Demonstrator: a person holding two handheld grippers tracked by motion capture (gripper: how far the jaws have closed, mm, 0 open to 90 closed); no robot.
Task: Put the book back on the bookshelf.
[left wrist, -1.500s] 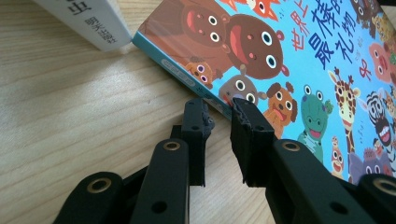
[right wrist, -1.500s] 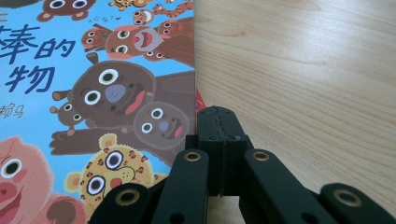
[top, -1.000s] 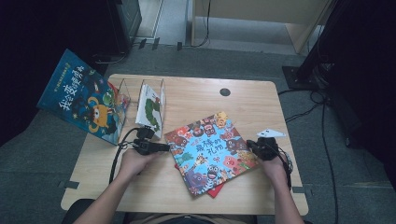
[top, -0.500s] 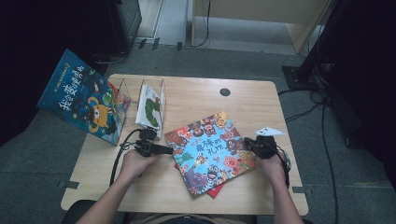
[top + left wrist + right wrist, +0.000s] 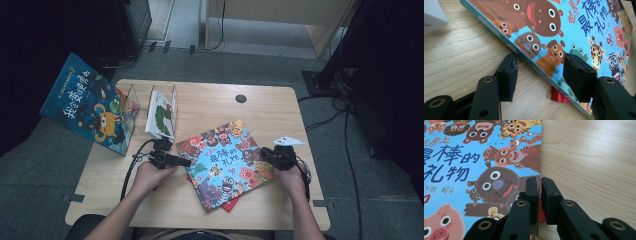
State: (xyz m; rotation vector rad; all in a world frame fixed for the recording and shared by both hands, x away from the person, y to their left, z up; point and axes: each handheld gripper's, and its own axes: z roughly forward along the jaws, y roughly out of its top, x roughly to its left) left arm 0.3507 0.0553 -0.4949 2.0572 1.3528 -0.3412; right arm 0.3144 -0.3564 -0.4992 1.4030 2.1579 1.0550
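Blue animal-cover picture book [image 5: 226,162] is lying on the wooden table [image 5: 210,107]. Left gripper [image 5: 537,71] has just been opening, straddling its edge without pressing. Right gripper [image 5: 540,182] is pinching the opposite edge, easing slightly. Red book [image 5: 557,95] beneath is mostly hidden.

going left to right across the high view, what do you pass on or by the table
dark blue book leaning at the left edge → clear stand with the white and green book → left tongs → blue animal picture book lying flat → right tongs
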